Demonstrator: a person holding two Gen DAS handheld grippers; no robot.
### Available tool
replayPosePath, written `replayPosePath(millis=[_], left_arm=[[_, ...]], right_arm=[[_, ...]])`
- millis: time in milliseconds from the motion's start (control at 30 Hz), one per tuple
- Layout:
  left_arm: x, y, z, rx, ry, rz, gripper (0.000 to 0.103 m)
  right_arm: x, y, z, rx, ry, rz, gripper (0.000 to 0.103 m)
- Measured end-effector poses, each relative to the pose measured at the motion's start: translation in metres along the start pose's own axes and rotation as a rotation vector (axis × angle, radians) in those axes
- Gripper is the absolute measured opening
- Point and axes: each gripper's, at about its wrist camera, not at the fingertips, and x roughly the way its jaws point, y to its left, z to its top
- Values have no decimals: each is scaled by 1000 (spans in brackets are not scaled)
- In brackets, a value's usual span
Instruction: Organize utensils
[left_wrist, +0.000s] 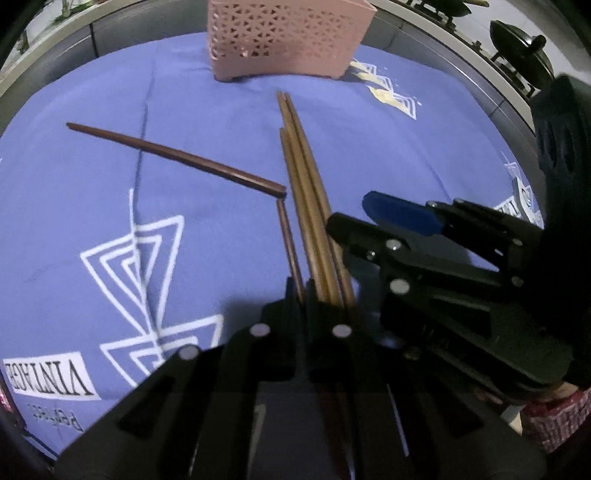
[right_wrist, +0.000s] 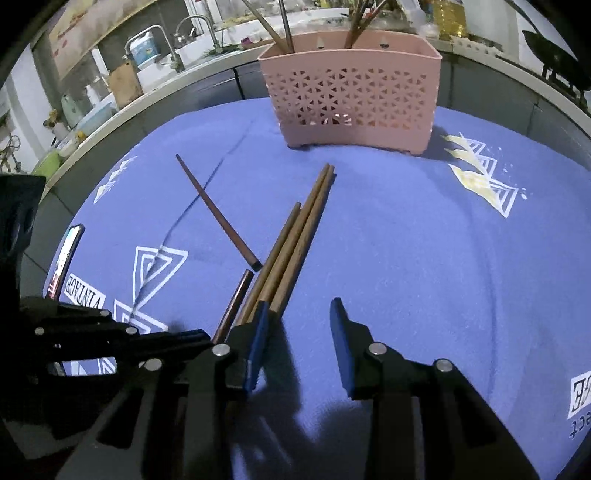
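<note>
Blue-violet cloth, soft and creased, printed with white triangles, covers the worktop. On it lie slim wooden chopsticks. Three tan ones run as a bundle toward a pink caddy at the far edge, a plastic box with rounded corners and a lattice of small triangular holes, already holding a few upright utensils. A darker reddish chopstick, square at its thick end and tapering to a point, lies loose at an angle to the left. A second dark stick sits just beside the bundle.

The left hand-held gripper, black and bolted, looks closed narrowly on the near ends of the bundle (the sticks pass between its jaws and out the back). The right hand-held gripper stands wide with nothing in it, its blue pads flat and smooth, the left pad touching or just beside the bundle.

This looks like the gathering step. Next, I judge, the bundle needs lifting, tipping upright and lowering into a caddy compartment, while the loose dark chopstick waits.
</note>
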Motion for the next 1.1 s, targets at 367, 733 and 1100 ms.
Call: replayPosePath(millis=[367,733,1100], left_arm=[[4,1,12,41,-15,29,8],[2,9,13,42,-16,53,8],[4,1,20,66,-25,53,31]], right_arm=[[-9,-25,-2,-15,8,-64,36],[6,-19,18,8,-1,-3,34],[1,-34,21,14,-14,-54,34]])
